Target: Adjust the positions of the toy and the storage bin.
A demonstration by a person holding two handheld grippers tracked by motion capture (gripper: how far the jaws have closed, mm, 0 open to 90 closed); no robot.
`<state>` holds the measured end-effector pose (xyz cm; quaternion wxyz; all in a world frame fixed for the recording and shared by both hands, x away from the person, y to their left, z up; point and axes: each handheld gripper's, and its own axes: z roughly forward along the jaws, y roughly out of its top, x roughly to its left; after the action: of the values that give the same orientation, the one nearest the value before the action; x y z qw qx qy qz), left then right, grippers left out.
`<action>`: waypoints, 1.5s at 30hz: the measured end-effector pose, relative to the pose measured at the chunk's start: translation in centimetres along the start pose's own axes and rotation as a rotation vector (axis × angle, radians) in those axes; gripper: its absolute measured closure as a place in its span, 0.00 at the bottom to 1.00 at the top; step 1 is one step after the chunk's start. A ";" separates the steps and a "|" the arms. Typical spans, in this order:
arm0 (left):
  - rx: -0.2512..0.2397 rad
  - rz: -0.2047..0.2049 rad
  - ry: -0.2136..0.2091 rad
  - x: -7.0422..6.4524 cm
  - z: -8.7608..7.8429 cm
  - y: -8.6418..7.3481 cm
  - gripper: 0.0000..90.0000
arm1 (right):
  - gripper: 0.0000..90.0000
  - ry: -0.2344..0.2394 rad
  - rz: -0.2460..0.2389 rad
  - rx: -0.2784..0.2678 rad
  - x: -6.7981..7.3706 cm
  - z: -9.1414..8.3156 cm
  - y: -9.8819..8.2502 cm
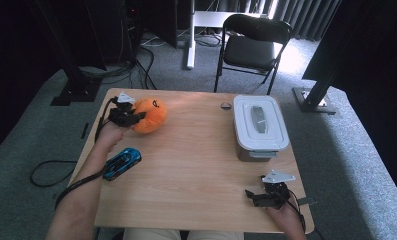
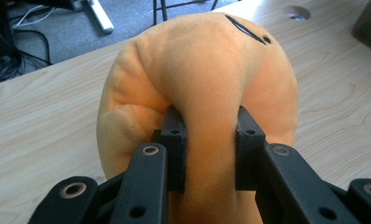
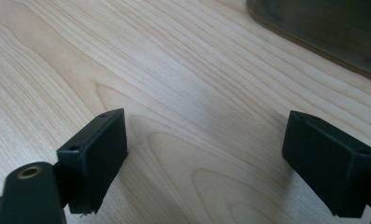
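An orange plush toy (image 1: 151,115) with black markings is at the back left of the wooden table (image 1: 196,165). My left gripper (image 1: 136,118) is shut on it; in the left gripper view both black pads pinch a fold of the orange plush toy (image 2: 206,70) between them, and the left gripper (image 2: 210,149) squeezes the fabric in. Near the front right corner my right gripper (image 1: 252,196) stands open, low over bare wood. In the right gripper view the right gripper (image 3: 220,154) has its jaws wide apart with nothing between them.
A blue toy car (image 1: 121,163) lies by the left forearm near the left edge. A grey lidded box (image 1: 259,125) stands at the right, its corner (image 3: 328,32) ahead of the right gripper. A cable hole (image 1: 226,105) is at the back; a black chair (image 1: 251,45) stands beyond.
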<state>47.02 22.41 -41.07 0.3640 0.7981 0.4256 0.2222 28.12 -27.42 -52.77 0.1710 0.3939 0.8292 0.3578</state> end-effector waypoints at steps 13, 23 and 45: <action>0.037 0.018 -0.036 -3.3 3.2 0.6 0.81 | 0.15 0.004 -0.003 0.002 0.2 -0.1 -0.1; 0.086 -0.018 -0.052 -3.3 5.2 -1.4 0.80 | 0.15 -0.008 0.009 0.000 0.1 -0.1 -0.1; 0.122 -0.028 -0.086 -2.6 3.4 -0.6 0.37 | 0.15 -0.012 0.014 0.001 0.1 -0.1 -0.1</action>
<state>47.49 19.11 -43.83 0.3358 0.8215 0.4335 0.1565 27.94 -27.43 -52.76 0.1734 0.4020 0.8256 0.3560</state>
